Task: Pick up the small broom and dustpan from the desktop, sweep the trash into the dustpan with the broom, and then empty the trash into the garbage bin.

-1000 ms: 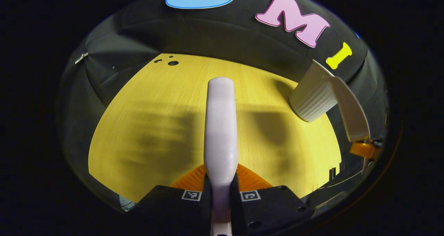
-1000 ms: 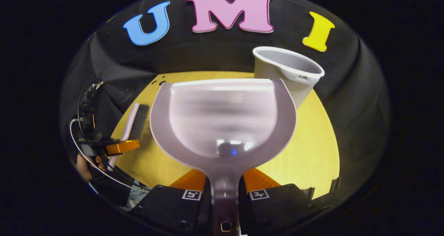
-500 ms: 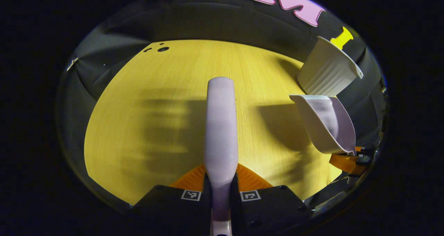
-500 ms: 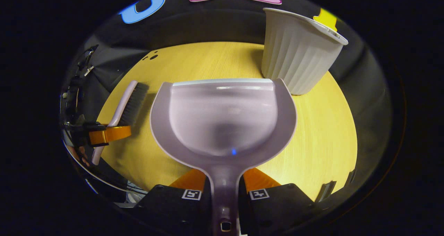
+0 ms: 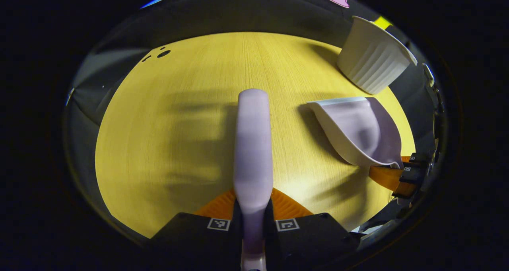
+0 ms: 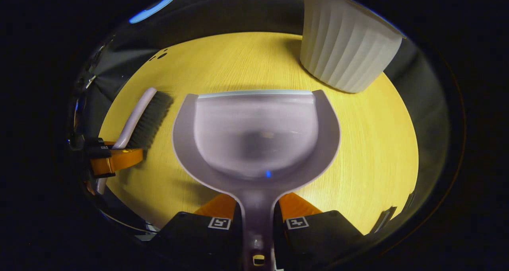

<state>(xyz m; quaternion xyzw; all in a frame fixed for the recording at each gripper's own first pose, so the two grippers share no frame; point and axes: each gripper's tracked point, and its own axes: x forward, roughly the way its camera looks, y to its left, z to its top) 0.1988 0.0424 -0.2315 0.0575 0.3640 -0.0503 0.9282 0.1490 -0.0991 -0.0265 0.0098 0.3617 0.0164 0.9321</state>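
Small broom (image 5: 253,143) up off the bench (image 5: 179,135), handle clamped between the fingers of the left gripper (image 5: 253,219), head pointing forward over bare wood. Seen from the right gripper view, bristles dark and hanging down towards the bench, whether touching it or just above, hard to tell. Dustpan (image 6: 256,135) held level and low by its handle, pinched firmly in the right gripper (image 6: 257,221), pan mouth facing away. From the left gripper view, same dustpan just right of the broom, open side turned towards it, lip close to the bench. Garbage bin (image 6: 346,52), white and ribbed, standing upright at the far right of the bench, just beyond the dustpan and apart from it.

And the score so far: both tools picked up, that much clearly done. Pan looking empty, no trash visible in it, none spotted on the open stretch of bench either. So by the look of it, either tipped out already and heading back down, or sweeping not yet begun; impossible to call from here
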